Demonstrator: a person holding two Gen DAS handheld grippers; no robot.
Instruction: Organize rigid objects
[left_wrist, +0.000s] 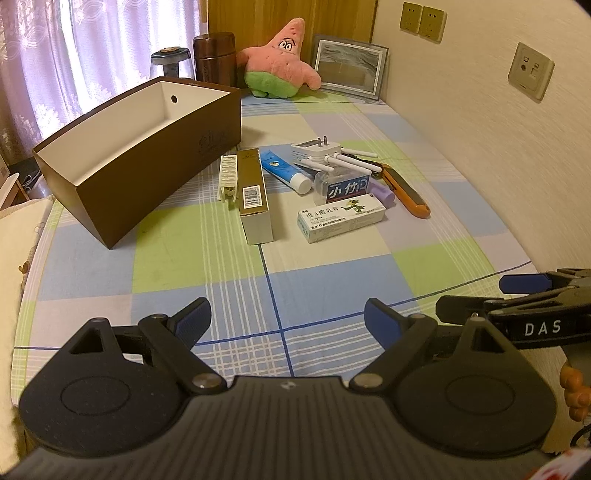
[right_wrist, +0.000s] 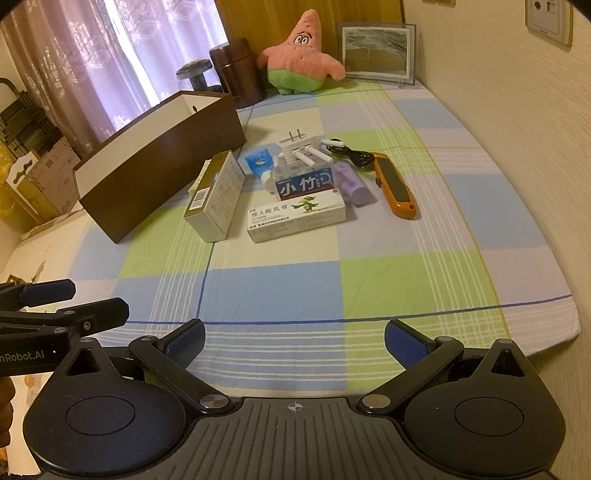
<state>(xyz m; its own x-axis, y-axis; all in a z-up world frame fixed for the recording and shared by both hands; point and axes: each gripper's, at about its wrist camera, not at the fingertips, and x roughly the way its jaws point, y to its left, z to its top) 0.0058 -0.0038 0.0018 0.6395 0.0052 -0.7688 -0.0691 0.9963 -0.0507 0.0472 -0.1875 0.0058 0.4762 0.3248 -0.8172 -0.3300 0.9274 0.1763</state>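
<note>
An empty brown box with a white inside (left_wrist: 140, 147) (right_wrist: 159, 162) stands at the left of the checked cloth. Beside it lie a gold carton (left_wrist: 254, 194) (right_wrist: 216, 197), a white clip strip (left_wrist: 229, 177), a blue tube (left_wrist: 284, 171) (right_wrist: 258, 162), a white plug adapter (left_wrist: 314, 149) (right_wrist: 299, 146), a clear bottle with a blue label (left_wrist: 343, 188) (right_wrist: 304, 184), a white medicine carton (left_wrist: 341, 218) (right_wrist: 297, 218), a purple tube (left_wrist: 382, 192) (right_wrist: 352, 182) and an orange utility knife (left_wrist: 404, 190) (right_wrist: 393, 188). My left gripper (left_wrist: 288, 325) and right gripper (right_wrist: 293, 341) are open and empty, well short of the objects.
A pink star plush (left_wrist: 282, 61) (right_wrist: 299, 55), a picture frame (left_wrist: 349, 66) (right_wrist: 376, 50), a brown flask (left_wrist: 216, 57) (right_wrist: 236, 72) and a glass jar (left_wrist: 171, 62) stand at the back. A wall runs along the right. A black cable (right_wrist: 351, 153) lies behind the knife.
</note>
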